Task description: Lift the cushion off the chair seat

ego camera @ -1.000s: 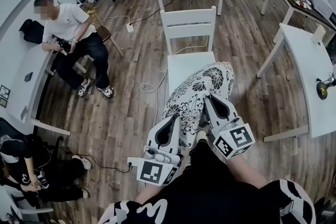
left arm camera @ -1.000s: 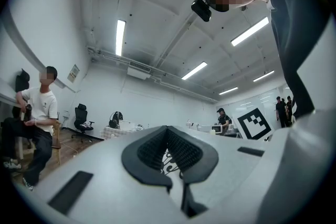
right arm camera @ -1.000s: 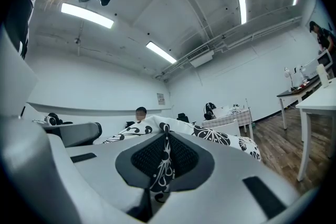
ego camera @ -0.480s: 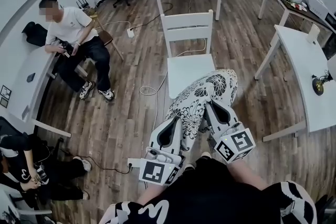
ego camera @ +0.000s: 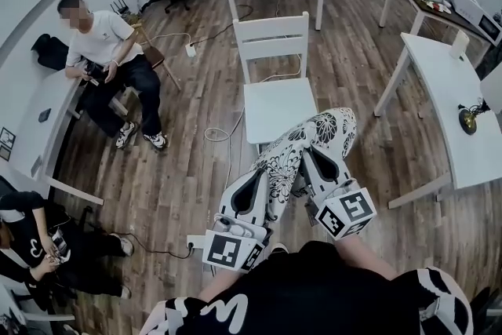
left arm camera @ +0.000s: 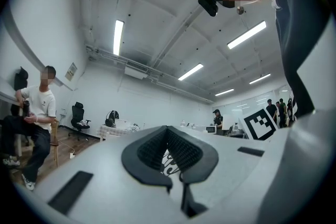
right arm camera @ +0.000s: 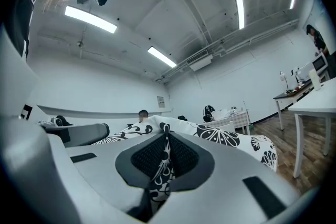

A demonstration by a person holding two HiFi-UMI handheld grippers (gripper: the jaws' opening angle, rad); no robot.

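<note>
While aloft near white chair (ego camera: 278, 102), cushion (ego camera: 298, 153) over plank floor (ego camera: 180, 161).

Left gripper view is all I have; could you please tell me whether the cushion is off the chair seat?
Observer: Yes. The head view shows the cushion held between the left gripper and the right gripper, clear of the bare chair seat.
Operator: Is the right gripper shut on it?
Observer: Yes, its jaws pinch a fold of the cloth.
Operator: Any obstacle nearby?
Observer: A white table stands at the seat's right in that view.
</note>
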